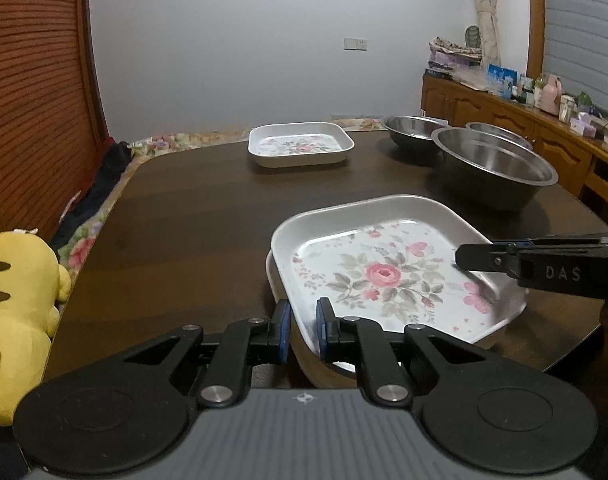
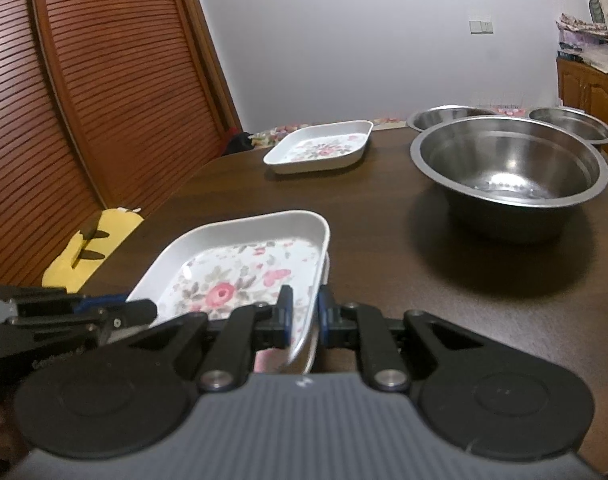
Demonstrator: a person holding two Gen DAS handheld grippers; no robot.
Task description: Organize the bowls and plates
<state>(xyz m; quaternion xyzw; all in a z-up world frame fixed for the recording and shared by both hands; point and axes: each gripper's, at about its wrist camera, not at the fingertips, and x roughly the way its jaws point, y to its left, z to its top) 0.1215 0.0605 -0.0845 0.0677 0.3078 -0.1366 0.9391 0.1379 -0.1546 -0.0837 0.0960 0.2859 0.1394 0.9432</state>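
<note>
A square white plate with a rose pattern (image 1: pixel 384 272) (image 2: pixel 239 264) is near the table's front edge, held from two sides. My left gripper (image 1: pixel 304 330) is shut on its near rim; in the right wrist view the left gripper (image 2: pixel 135 312) comes in from the left. On the opposite rim my right gripper (image 2: pixel 304 316) is shut, and the left wrist view shows the right gripper (image 1: pixel 484 258) reaching in from the right. The white rim of a second plate (image 1: pixel 269 276) (image 2: pixel 327 264) shows just beneath the held one. Another floral plate (image 1: pixel 299 144) (image 2: pixel 320 146) lies at the far side.
Three steel bowls stand at the right on the dark wooden table (image 1: pixel 183 220): a large bowl (image 1: pixel 492 164) (image 2: pixel 508 164) and two smaller bowls (image 1: pixel 414 130) (image 1: pixel 500 134) behind it. A yellow plush toy (image 1: pixel 15 312) sits off the left edge. A cluttered sideboard (image 1: pixel 524 120) runs along the right.
</note>
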